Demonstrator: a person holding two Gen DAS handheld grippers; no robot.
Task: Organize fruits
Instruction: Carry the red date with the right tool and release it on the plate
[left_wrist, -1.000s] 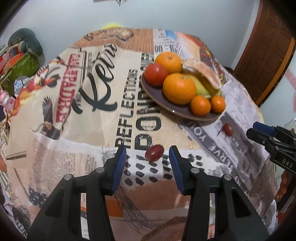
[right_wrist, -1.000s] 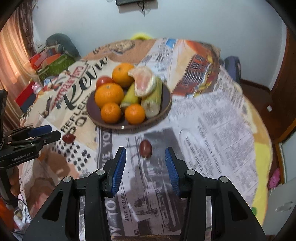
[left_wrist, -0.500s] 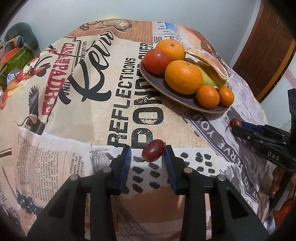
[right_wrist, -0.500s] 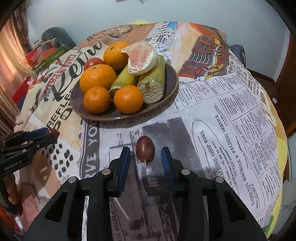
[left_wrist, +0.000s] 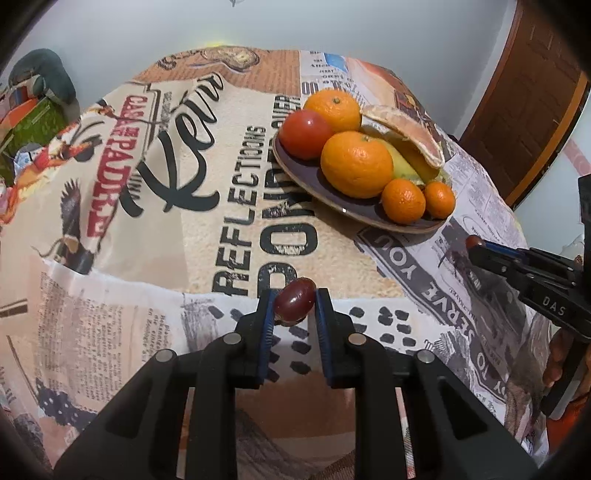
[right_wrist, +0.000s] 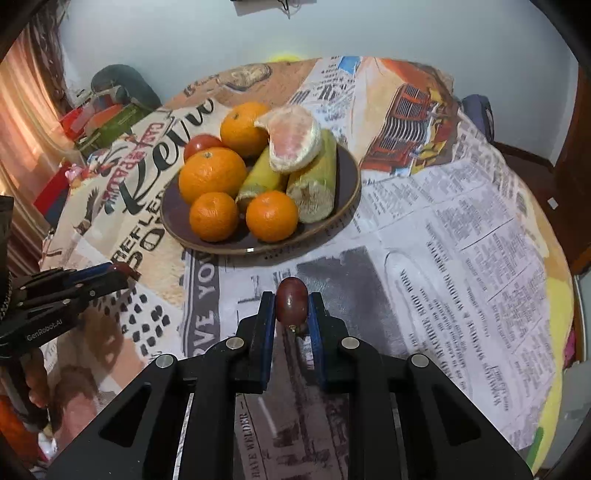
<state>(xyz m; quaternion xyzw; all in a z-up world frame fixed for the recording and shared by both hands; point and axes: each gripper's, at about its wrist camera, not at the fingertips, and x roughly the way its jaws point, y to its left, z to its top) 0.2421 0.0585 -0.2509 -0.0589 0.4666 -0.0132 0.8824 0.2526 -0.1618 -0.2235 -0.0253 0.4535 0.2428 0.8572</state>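
Dark red grapes, 2 of them: we've got the left gripper (left_wrist: 294, 303) clamped on one grape (left_wrist: 294, 303) and the right gripper (right_wrist: 291, 305) on the other grape (right_wrist: 291, 304), near the table's front edge. Pickup step; next we lift them onto the plate (right_wrist: 351, 173).

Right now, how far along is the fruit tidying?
Mostly done: oranges, a tomato and other fruit already sit on the brown plate. In hand: the left hand-held gripper pinches one dark red fruit, the right hand-held gripper another. Left: carrying both to the plate.
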